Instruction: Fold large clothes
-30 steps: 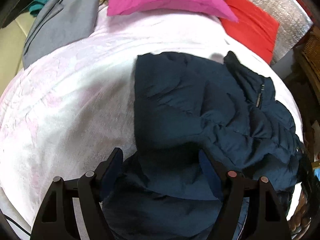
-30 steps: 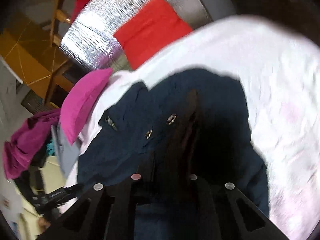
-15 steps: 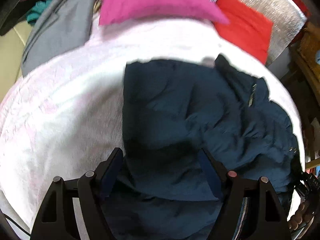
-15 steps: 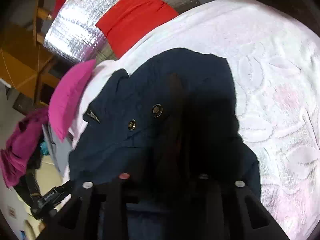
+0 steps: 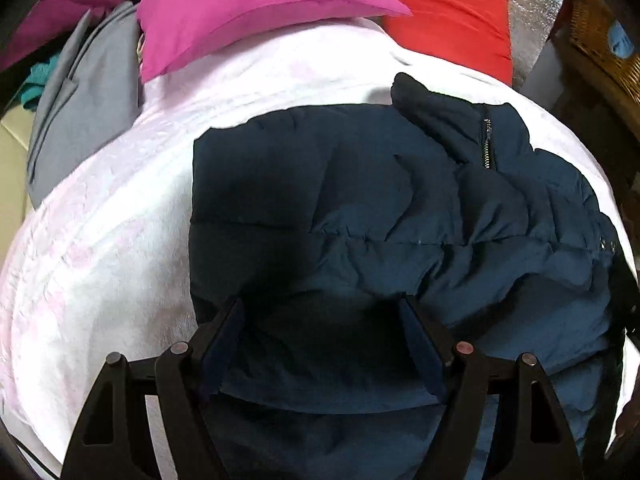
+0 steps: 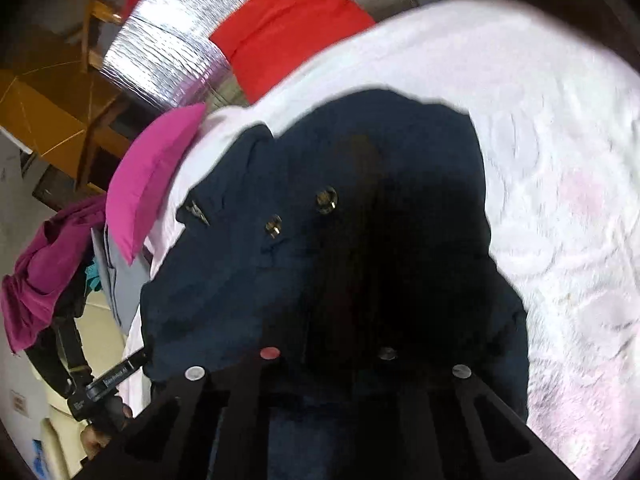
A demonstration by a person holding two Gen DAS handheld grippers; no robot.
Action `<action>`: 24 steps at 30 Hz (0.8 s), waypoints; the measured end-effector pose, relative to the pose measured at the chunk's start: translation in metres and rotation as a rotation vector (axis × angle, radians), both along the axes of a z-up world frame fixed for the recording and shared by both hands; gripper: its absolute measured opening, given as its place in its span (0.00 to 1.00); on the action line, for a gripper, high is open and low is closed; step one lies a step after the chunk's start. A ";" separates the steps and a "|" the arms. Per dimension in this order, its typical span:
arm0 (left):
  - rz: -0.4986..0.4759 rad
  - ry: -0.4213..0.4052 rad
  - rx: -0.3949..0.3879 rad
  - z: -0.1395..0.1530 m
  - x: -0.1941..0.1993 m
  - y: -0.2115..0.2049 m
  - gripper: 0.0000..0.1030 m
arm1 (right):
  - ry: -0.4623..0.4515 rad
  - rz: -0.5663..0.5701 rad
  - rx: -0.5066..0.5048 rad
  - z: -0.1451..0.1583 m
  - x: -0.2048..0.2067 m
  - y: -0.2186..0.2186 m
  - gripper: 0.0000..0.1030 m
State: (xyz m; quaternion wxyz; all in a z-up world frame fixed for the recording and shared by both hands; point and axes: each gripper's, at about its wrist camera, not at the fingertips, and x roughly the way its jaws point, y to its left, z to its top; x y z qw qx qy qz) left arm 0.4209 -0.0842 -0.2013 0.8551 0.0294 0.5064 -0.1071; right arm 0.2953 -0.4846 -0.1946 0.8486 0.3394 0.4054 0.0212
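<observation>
A dark navy puffer jacket lies partly folded on a white and pink bedspread. Its collar and zip point to the far right. My left gripper is open, its fingers wide apart with jacket cloth lying between them. In the right wrist view the same jacket shows two metal snaps. My right gripper sits low over the jacket. Its fingers are dark against the dark cloth, so the jaw gap does not show clearly.
A magenta pillow and a red cushion lie at the bed's far end against a silver foil panel. A grey garment lies at the left edge. A wicker basket stands at the far right.
The left gripper has moved forward and up over the jacket, still open. The right view has swung and closed in over the jacket. The fold has flattened a little.
</observation>
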 end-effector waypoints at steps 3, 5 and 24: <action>0.006 -0.029 -0.046 0.008 0.001 0.004 0.76 | -0.027 -0.028 0.008 0.003 0.001 -0.007 0.15; 0.012 -0.060 -0.076 0.016 0.001 0.010 0.76 | -0.015 -0.026 0.014 0.000 0.005 -0.011 0.18; 0.047 -0.005 -0.011 -0.001 0.026 0.013 0.79 | -0.048 -0.089 0.261 -0.017 0.057 -0.066 0.30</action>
